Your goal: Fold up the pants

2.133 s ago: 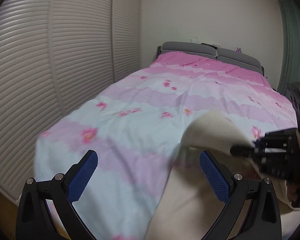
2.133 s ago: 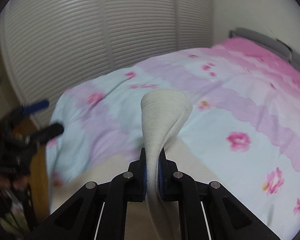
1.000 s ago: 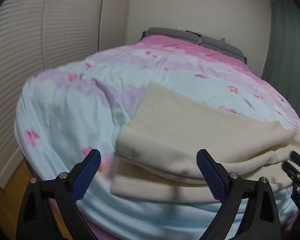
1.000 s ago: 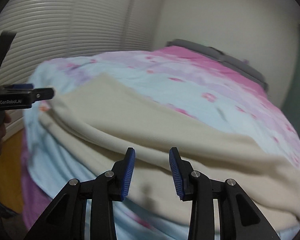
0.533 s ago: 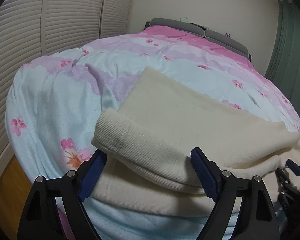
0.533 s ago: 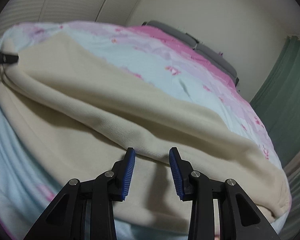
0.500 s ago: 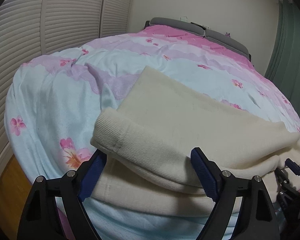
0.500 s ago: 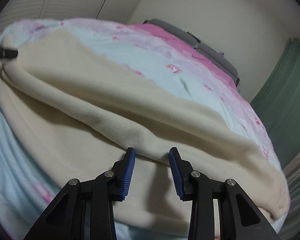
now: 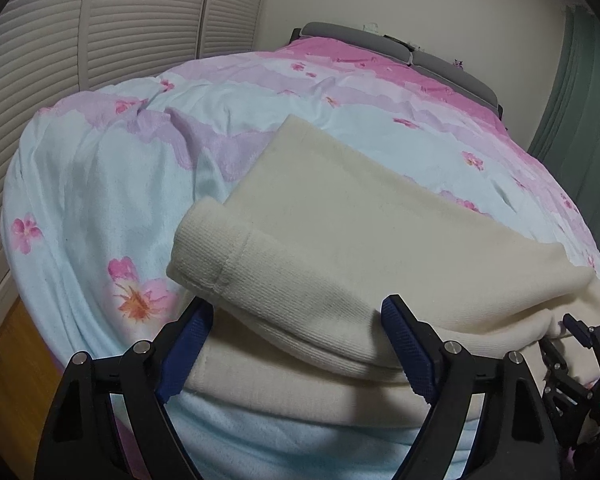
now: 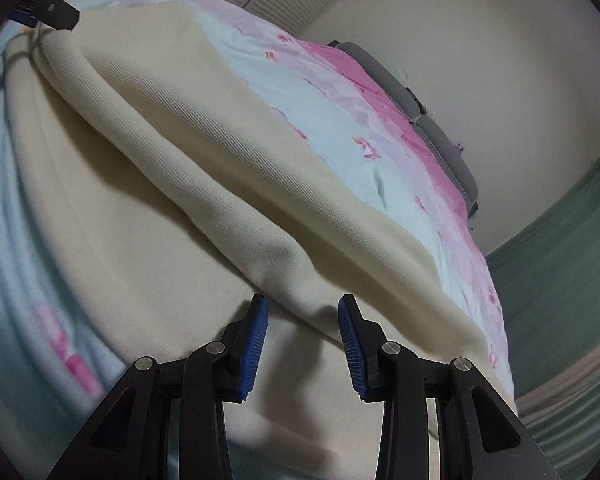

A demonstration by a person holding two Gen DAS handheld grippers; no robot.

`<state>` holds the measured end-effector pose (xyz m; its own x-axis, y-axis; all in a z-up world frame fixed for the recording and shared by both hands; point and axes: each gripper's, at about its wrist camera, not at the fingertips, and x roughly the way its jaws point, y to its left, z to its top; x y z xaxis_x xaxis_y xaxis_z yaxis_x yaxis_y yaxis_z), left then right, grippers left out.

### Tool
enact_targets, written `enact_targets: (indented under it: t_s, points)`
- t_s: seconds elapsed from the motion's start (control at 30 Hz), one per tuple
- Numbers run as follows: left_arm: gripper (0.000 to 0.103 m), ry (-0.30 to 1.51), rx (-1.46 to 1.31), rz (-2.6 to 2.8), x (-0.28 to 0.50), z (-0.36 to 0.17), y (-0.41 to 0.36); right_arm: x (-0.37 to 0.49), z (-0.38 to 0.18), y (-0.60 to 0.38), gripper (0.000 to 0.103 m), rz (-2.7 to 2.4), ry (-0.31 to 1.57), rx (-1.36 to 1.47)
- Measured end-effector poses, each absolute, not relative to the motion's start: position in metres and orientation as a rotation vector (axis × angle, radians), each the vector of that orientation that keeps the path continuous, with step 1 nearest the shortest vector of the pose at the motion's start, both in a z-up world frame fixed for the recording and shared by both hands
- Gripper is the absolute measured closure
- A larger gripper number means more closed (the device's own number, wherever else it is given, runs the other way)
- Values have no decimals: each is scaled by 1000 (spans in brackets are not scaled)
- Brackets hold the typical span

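The cream knit pants (image 9: pixel 360 224) lie folded lengthwise on the bed, one layer over another, and also fill the right wrist view (image 10: pixel 204 152). My left gripper (image 9: pixel 296 332) is open, its blue pads on either side of the ribbed cuff end (image 9: pixel 220 256) of the upper layer, holding nothing. My right gripper (image 10: pixel 302 336) is open just below the rolled fold edge (image 10: pixel 284 256) of the upper layer, empty. The right gripper also shows at the lower right of the left wrist view (image 9: pixel 580 344); the left gripper's tip shows at the top left of the right wrist view (image 10: pixel 48 10).
The bed carries a pink, lilac and pale blue floral duvet (image 9: pixel 100 184). A grey headboard (image 9: pixel 380 40) stands at the far end. Louvred closet doors (image 9: pixel 100 20) line the left side, a green curtain (image 9: pixel 580 100) hangs at the right, and wood floor (image 9: pixel 4 360) lies below left.
The right gripper let go of the pants it held two seconds ago, and the fold now lies on the bed. Both grippers have moved in close to the near edge of the pants.
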<state>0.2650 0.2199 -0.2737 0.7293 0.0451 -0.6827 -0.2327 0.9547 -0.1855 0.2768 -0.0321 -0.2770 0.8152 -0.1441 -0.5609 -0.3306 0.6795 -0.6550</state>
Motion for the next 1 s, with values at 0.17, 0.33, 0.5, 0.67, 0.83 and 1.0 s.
enact_targets:
  t_s: [0.17, 0.33, 0.5, 0.67, 0.83, 1.0]
  points:
    - [43, 742, -270, 155, 269, -273, 221, 294, -273, -33, 76, 123, 652, -767]
    - [70, 739, -269, 148, 261, -271, 224, 294, -262, -44, 96, 178, 671, -652]
    - [71, 708, -290, 161, 247, -264, 233, 273, -236, -55, 97, 198, 617, -599]
    - [70, 715, -291, 183, 241, -270, 241, 246, -216, -57, 97, 237, 599, -607]
    - [70, 702, -255, 193, 235, -278, 236, 232, -247, -53, 96, 275, 688, -668]
    - [75, 678, -264, 216, 228, -272, 242, 223, -255, -53, 96, 267, 683, -672]
